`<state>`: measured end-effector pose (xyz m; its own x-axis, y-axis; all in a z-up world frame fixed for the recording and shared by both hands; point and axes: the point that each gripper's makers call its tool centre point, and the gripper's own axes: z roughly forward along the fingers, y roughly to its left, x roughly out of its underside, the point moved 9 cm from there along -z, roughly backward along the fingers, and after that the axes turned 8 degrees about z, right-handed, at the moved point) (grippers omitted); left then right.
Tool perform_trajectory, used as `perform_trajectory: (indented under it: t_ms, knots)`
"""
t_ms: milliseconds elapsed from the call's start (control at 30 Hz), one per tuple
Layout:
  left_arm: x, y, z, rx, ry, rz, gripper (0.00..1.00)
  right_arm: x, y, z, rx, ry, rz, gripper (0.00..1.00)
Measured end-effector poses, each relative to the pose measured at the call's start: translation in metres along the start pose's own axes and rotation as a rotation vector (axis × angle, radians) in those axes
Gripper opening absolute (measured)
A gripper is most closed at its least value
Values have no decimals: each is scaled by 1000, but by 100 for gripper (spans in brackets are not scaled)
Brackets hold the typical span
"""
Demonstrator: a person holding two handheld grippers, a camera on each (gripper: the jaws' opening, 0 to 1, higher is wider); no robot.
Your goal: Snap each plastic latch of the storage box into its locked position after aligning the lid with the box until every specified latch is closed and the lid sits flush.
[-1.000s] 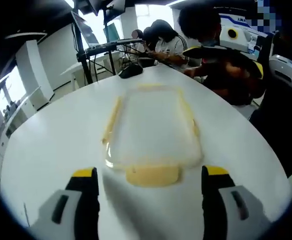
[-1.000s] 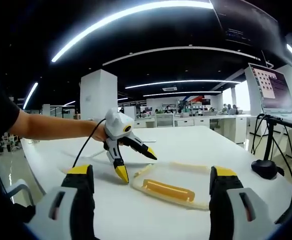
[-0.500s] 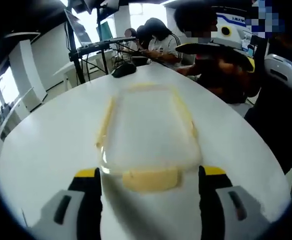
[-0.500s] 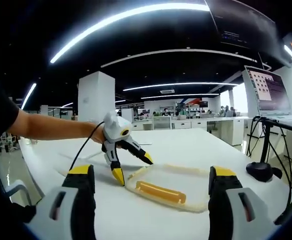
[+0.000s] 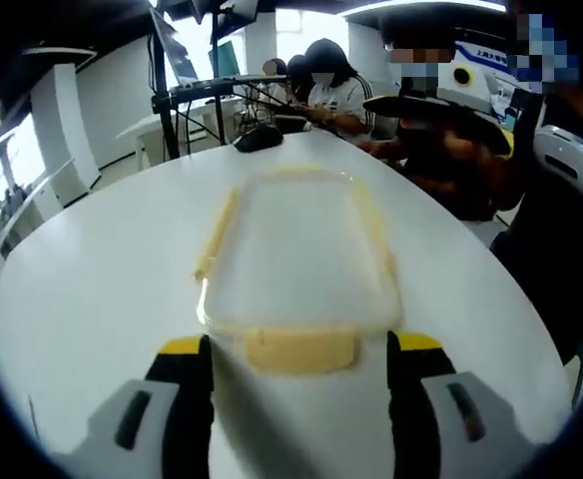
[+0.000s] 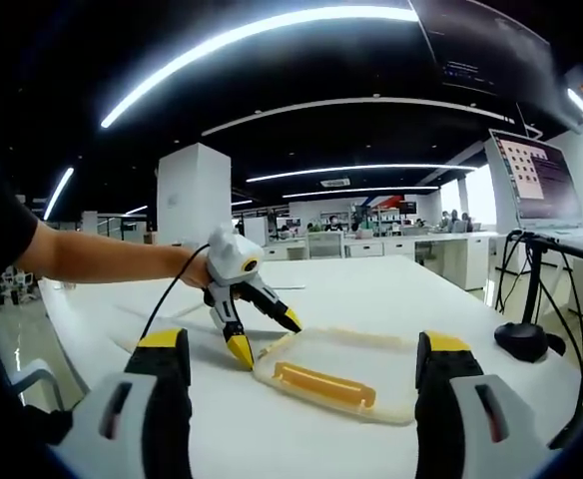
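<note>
Storage box (image 5: 296, 254): shallow, rectangular with rounded corners; clear plastic body and lid with a pale yellow rim band; lies flat on a round white table (image 5: 82, 289), lid already seated on it as far as can be told; smooth, glossy, lightly translucent.

Latches: yellow plastic flaps, one per side; near end latch (image 5: 299, 349) is a broad flat tab lying out on the table surface, judged unlocked; long side latch (image 6: 324, 384) is a raised yellow bar facing the right gripper view; state of the remaining latches cannot be told.

Left gripper (image 5: 299, 344): jaws spread wide, black with yellow tips, bracketing the near end latch on either side, holding nothing; seen from the right gripper view as a white body (image 6: 262, 334) with both tips at the box's end.

Right gripper (image 6: 296, 344): jaws wide apart, empty, held off the box's long side.

Step in hand (judgement): approach to the end latch, none visibly snapped yet; next move calls for pressing that tab up and over the rim until it seats, with the box steadied against sliding on the slick tabletop.

Surroundings: monitor stand (image 6: 526, 334); seated people (image 5: 336, 85) at the table's far edge.
</note>
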<state>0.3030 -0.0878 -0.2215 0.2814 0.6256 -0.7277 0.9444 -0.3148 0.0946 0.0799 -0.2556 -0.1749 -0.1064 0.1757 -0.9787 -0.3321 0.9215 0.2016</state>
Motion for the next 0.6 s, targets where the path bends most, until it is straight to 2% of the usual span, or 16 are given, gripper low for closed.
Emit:
perform_trajectory:
  t_ms: [267, 400, 600]
  knots:
    - [1, -3, 0, -6, -43, -3, 67, 2, 0, 2, -6, 3, 2, 94]
    - [-1, -7, 1, -7, -56, 10, 57, 3, -2, 2, -8, -5, 11, 94]
    - [1, -4, 5, -7, -55, 7, 58, 2, -2, 3, -1, -11, 2, 94]
